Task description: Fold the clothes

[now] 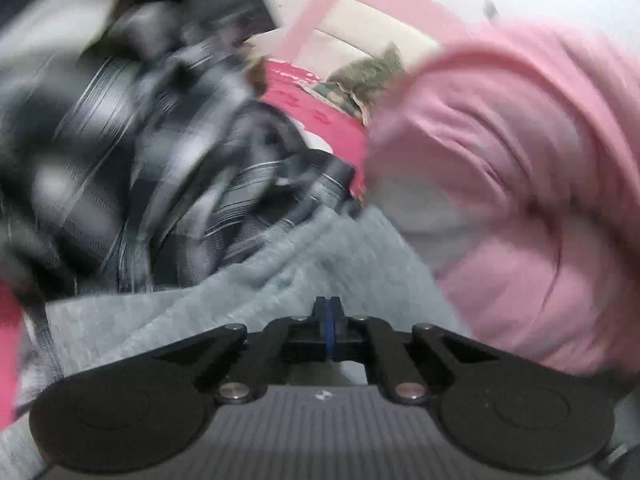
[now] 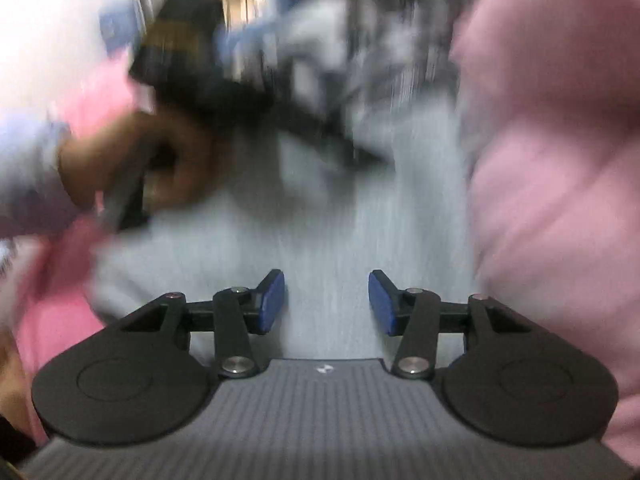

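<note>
Left gripper [image 1: 328, 312] pinched closed, whether on grey garment [image 1: 248, 288] unclear. Grey fills lower centre; pink garment [image 1: 520, 200] crowds right edge, plaid garment [image 1: 160, 160] upper left. Right gripper [image 2: 327, 304] spread wide over grey. Heavy blur.

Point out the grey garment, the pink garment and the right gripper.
grey garment [image 1: 320, 264]: left wrist view, on the bare fabric ahead of the closed fingers.
pink garment [image 1: 520, 200]: left wrist view, middle of its bunched folds.
right gripper [image 2: 326, 304]: right wrist view, midway between the open blue-padded fingertips.
</note>
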Demonstrator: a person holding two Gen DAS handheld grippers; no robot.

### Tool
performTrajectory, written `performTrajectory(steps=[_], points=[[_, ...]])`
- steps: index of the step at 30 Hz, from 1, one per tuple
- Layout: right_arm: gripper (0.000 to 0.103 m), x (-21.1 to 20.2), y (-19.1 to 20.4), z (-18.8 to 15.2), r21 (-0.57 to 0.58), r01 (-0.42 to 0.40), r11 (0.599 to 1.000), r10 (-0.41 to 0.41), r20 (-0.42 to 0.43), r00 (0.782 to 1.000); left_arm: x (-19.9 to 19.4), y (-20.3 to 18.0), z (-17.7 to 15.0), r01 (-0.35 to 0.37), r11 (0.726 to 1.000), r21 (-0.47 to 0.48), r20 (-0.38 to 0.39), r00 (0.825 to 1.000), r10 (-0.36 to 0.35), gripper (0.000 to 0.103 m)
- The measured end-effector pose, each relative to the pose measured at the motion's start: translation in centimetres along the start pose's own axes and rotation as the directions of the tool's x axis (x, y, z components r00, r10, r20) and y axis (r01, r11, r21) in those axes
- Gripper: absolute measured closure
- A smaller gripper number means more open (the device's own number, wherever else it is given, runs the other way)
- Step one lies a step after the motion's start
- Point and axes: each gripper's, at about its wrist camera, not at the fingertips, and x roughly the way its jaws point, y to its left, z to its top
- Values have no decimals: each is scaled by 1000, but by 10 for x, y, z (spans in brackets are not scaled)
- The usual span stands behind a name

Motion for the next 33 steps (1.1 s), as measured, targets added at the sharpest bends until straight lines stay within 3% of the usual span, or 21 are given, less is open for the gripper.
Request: performTrajectory(steps=[1,3,5,6,8,10,12,13,16,18,22,25,26,28,30,33], points=[[57,-5,-8,-11,39,-25,999,23,47,999,-7,0,2,-68,998,-17,51,996,69,100],[59,-19,-23,-22,128,-58,990,51,59,997,-23,-9,7,-306,951,40,145,944,298,99],[59,-33,-21,-20,140,-33,990,29,31,999,-44,-1,12,-271,963,-16,162,949,270,99],[58,-39,-17,-17,122,-12,992,11,15,1000,-56,-3,13,-216,976,-27,166,962,217,99],[58,-50,-7,-3,71,1,997,-3,22,1000,-70,-23,9,-195,977,82,151,972,181,90],[57,-58,-7,9,73,-38,997,31,93,995,-78,-46,-3,-172,958,228,107,983,151,86],[56,-52,-12,22,91,-47,995,33,152,988,-72,-61,-26,-118,943,311,22,993,118,85],[56,-40,-14,27,84,-25,996,13,141,990,-69,-63,-38,-102,940,325,-13,994,113,85],[57,11,-21,28,6,83,997,-83,27,996,-85,-72,-86,-115,930,350,5,993,121,84],[59,28,-28,21,-53,80,995,-79,15,997,-105,-74,-108,-132,922,363,39,991,127,84],[69,16,-33,25,-25,101,995,-102,-20,995,-147,-77,-124,-181,924,336,11,982,188,84],[67,-2,-20,24,-18,135,991,-135,-4,991,-176,-79,-122,-196,927,319,-3,978,207,86],[65,-9,-15,23,-15,132,991,-132,14,991,-176,-79,-111,-199,925,325,23,979,203,86],[63,-19,-4,23,-12,40,999,-39,65,997,-165,-83,-94,-193,932,307,83,981,176,85],[59,-16,7,22,-39,-62,997,64,47,997,-142,-77,-86,-174,944,279,55,985,165,82],[58,-8,12,3,-83,-36,996,32,-52,998,-129,-75,-88,-185,944,273,29,982,185,82]])
